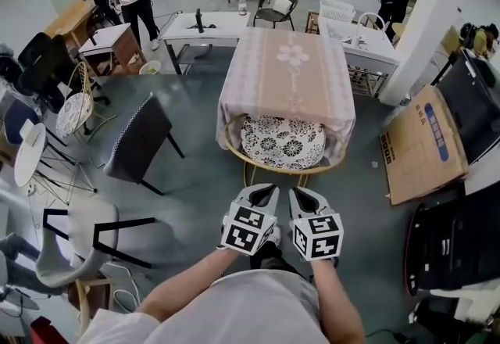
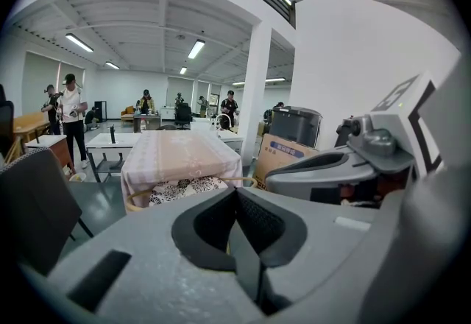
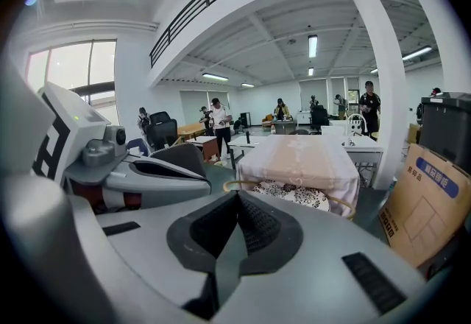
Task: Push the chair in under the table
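Chair [image 1: 283, 143] partly under table [image 1: 285, 77] near side; cardboard box [image 1: 422, 143] right of table; second chair [image 1: 139, 139] left.

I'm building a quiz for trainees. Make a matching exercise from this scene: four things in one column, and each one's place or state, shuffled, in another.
1 cushioned chair
2 cardboard box
3 dark chair
4 left gripper

a shut, nothing between its jaws
b pushed partly under the table
c on the floor right of the table
d on the floor left of the table

Pairs: 1-b, 2-c, 3-d, 4-a
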`<action>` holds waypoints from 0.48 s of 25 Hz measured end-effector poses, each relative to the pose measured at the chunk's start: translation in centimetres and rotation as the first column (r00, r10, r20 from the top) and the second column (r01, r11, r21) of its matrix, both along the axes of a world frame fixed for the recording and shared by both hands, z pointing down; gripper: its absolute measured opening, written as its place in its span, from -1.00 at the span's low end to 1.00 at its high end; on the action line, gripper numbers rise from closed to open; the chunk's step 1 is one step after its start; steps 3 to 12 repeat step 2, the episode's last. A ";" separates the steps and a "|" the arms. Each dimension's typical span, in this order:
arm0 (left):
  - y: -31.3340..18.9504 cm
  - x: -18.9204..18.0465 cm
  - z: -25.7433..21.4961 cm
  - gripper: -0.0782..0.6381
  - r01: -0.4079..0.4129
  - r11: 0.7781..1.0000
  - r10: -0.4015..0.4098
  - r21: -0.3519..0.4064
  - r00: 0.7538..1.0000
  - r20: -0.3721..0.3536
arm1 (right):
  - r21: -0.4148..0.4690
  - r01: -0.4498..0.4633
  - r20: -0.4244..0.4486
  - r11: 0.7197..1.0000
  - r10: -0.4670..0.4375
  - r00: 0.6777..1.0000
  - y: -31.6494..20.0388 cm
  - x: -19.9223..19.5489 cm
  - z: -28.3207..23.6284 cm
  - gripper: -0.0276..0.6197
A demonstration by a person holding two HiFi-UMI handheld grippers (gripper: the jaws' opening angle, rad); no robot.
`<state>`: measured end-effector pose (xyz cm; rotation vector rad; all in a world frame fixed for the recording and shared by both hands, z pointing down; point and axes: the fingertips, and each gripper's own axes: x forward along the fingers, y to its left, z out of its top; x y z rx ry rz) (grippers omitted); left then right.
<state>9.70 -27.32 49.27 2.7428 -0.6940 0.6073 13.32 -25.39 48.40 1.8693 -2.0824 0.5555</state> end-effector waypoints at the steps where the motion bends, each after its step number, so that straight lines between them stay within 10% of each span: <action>1: 0.0 0.0 0.0 -0.76 -0.001 1.000 0.001 0.000 1.000 0.001 | 0.000 -0.001 0.001 1.000 0.001 1.000 0.0 0.1 0.0 -0.91; 12: 0.1 0.1 0.1 -0.76 -0.001 1.000 0.001 -0.001 1.000 0.002 | 0.000 -0.002 0.002 1.000 0.002 1.000 0.0 0.1 0.0 -0.91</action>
